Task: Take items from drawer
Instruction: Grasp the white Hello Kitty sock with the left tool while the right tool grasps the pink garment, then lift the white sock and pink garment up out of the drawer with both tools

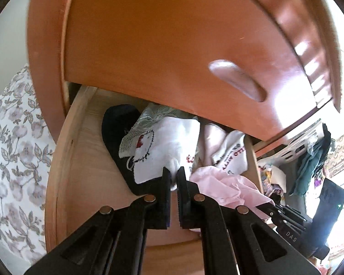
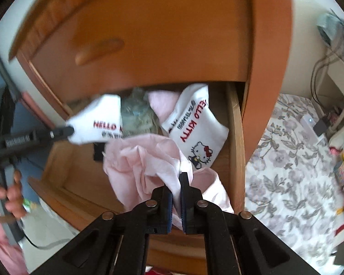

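Note:
The open wooden drawer (image 1: pixel 91 160) holds socks and clothes. My left gripper (image 1: pixel 173 171) is shut on a white Hello Kitty sock (image 1: pixel 162 146), which lies over a black sock (image 1: pixel 117 123). In the right wrist view this sock (image 2: pixel 98 123) hangs lifted at the left gripper (image 2: pixel 70 131). My right gripper (image 2: pixel 177 178) is shut on a crumpled pink cloth (image 2: pixel 137 160), near the drawer's front right. The pink cloth (image 1: pixel 220 183) also shows in the left wrist view. A second white Hello Kitty sock (image 2: pixel 195 133) and a green lace piece (image 2: pixel 135 112) lie further back.
The shut upper drawer front (image 1: pixel 172 45) with its handle (image 1: pixel 237 80) overhangs the back of the open drawer (image 2: pixel 237 133). A floral bedspread (image 2: pixel 286 171) lies to one side. A white basket (image 1: pixel 298 146) with clothes stands on the other. A hand (image 2: pixel 11 194) holds the left gripper.

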A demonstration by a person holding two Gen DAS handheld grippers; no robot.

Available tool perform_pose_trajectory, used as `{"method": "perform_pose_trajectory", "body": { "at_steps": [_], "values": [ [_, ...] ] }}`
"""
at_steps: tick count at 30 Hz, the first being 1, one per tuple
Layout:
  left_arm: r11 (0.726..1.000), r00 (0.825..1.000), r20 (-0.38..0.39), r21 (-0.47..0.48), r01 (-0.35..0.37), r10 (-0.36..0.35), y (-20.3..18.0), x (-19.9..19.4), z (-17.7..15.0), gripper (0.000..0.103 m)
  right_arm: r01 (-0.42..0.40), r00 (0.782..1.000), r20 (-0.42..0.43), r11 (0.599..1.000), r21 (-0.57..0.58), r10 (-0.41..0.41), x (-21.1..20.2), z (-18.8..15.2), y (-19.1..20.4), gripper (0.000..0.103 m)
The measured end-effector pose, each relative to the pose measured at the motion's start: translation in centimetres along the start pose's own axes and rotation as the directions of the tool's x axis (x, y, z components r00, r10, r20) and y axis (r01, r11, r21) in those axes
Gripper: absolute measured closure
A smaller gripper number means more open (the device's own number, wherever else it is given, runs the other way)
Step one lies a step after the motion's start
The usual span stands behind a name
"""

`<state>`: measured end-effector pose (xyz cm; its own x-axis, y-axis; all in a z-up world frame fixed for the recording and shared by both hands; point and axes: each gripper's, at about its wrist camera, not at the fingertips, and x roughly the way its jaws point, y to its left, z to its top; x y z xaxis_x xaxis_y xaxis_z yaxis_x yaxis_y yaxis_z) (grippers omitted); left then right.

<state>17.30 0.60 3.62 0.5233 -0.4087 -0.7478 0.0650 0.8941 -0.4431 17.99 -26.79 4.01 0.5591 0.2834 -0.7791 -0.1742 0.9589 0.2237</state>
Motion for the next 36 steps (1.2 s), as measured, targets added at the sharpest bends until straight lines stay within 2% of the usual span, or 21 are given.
{"method": "perform_pose_trajectory", "body": {
  "at_steps": [5,8,14,19,23,25,28,32,34,35,36],
  "values": [
    [1.000,0.998,0.065,0.008,0.012,-0.012,-0.5,-2.0,-1.4,0.099,-0.033,0.994,0.103,0.997,0.065,0.026,-2.1,-1.0,0.3,0.097],
    [0.999,0.996,0.087,0.011,0.030,-0.030,-1.4,-1.9,-2.6,0.099,-0.069,0.984,0.173,0.993,0.091,0.052,-3.7,-1.3,0.8,0.097],
    [0.998,0.987,0.147,0.035,0.060,-0.065,-2.2,-4.3,-4.1,0.099,-0.113,0.955,0.285,0.989,0.093,0.083,-6.6,-1.7,2.0,0.097],
    [0.994,0.968,0.231,0.078,0.081,-0.097,-3.5,-7.6,-4.0,0.099,-0.130,0.917,0.388,0.989,0.064,0.095,-10.1,-0.8,3.0,0.097],
    [0.989,0.954,0.273,0.113,0.095,-0.123,-4.4,-9.7,-3.8,0.101,-0.137,0.890,0.443,0.990,0.033,0.108,-12.4,-0.6,3.9,0.097],
    [0.990,0.953,0.281,0.120,0.080,-0.111,-4.7,-10.0,-3.8,0.101,-0.131,0.883,0.457,0.991,0.018,0.108,-13.2,-0.6,4.4,0.097],
    [0.993,0.970,0.230,0.102,0.058,-0.080,-4.1,-9.3,-3.6,0.101,-0.128,0.887,0.448,0.992,0.014,0.108,-13.3,-0.7,4.5,0.097],
    [0.994,0.993,0.121,0.111,-0.007,-0.007,-3.5,-6.9,-2.5,0.101,-0.127,0.903,0.420,0.991,0.047,0.096,-12.8,-1.0,3.6,0.097],
    [0.994,0.996,0.082,0.101,-0.042,0.034,-3.1,-5.8,-1.7,0.099,-0.117,0.908,0.412,0.991,0.062,0.082,-12.5,-1.2,3.2,0.097],
    [0.994,0.998,0.059,0.100,-0.039,0.033,-2.8,-5.1,-1.5,0.094,-0.115,0.908,0.411,0.991,0.065,0.078,-12.4,-1.2,3.1,0.097],
    [0.993,0.999,0.016,0.104,-0.049,0.048,-2.7,-4.3,-1.2,0.078,-0.115,0.909,0.409,0.991,0.068,0.078,-12.4,-1.3,2.9,0.097]
  ]
}}
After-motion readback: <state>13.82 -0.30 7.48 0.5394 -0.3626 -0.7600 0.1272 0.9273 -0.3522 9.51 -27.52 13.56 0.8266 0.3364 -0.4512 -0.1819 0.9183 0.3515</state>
